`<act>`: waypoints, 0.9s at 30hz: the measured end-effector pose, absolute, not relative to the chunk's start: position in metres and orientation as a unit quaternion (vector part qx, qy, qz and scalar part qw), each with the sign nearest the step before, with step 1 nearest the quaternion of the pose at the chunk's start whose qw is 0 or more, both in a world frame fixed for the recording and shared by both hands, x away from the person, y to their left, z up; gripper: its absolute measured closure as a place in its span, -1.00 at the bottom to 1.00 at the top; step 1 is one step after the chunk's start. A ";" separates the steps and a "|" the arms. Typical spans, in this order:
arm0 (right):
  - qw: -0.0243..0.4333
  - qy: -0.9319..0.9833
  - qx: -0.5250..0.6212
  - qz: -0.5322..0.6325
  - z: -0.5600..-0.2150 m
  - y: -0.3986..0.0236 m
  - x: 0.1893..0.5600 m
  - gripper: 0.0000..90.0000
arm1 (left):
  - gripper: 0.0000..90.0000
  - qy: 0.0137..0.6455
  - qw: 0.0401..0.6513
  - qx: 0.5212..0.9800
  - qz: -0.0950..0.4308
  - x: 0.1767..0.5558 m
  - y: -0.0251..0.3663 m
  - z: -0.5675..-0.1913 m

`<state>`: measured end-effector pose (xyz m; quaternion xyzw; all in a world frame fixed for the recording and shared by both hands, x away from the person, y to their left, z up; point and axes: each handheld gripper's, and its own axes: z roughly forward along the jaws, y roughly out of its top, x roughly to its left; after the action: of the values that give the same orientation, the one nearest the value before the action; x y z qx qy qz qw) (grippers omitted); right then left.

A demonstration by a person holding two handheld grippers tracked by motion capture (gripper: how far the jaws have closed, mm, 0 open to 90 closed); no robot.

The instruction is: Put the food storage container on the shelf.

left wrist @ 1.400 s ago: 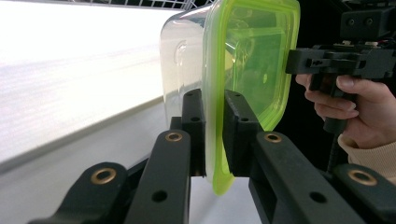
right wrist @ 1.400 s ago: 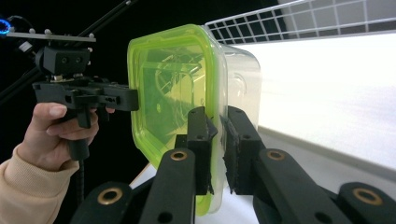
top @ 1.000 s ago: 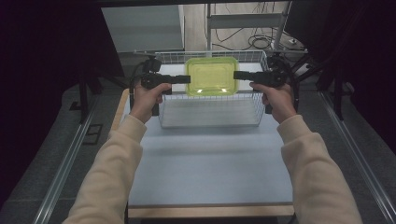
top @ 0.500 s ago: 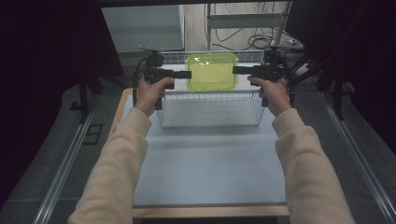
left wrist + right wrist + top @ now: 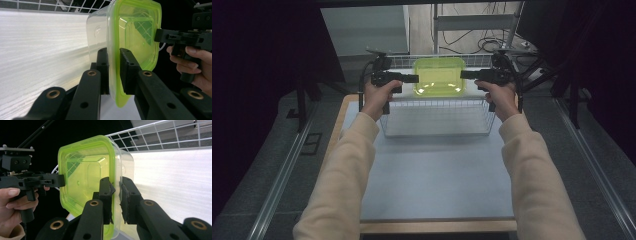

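Observation:
A clear plastic container with a lime-green lid (image 5: 439, 77) hangs over the far part of a white wire basket (image 5: 437, 102), gripped from both sides. My left gripper (image 5: 416, 78) is shut on the lid's rim at the container's left side. In the left gripper view its pads (image 5: 103, 65) pinch the green rim (image 5: 113, 75). My right gripper (image 5: 462, 74) is shut on the opposite rim. The right gripper view shows its jaws (image 5: 115, 182) clamped on the lid edge (image 5: 85, 175), with the left gripper (image 5: 62, 181) at the far side.
The basket stands at the far end of a pale blue table top (image 5: 437, 170). Dark curtains flank both sides. A metal rack with cables (image 5: 477, 30) stands behind the basket. Metal floor rails (image 5: 282, 175) run along the table's sides.
Both hands have carried the container away from me, from over the basket's middle toward its far side. Both grips look unchanged.

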<state>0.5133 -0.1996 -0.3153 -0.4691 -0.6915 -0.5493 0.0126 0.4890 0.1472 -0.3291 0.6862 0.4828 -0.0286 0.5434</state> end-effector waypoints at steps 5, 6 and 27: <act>0.003 -0.690 -0.475 -0.547 -0.317 -0.197 0.518 0.70 | 0.66 0.498 0.539 0.678 -0.028 0.496 0.143 -0.332; 0.003 -0.689 -0.477 -0.546 -0.317 -0.197 0.519 0.69 | 0.66 0.502 0.540 0.675 -0.027 0.497 0.142 -0.333; -0.079 -0.689 -0.483 -0.535 -0.314 -0.189 0.506 -0.17 | -0.60 0.478 0.565 0.672 0.031 0.493 0.139 -0.332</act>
<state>0.5063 -0.1892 -0.3141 -0.4830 -0.6887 -0.5350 -0.0786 0.4933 0.1393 -0.3321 0.6719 0.4783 0.0315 0.5646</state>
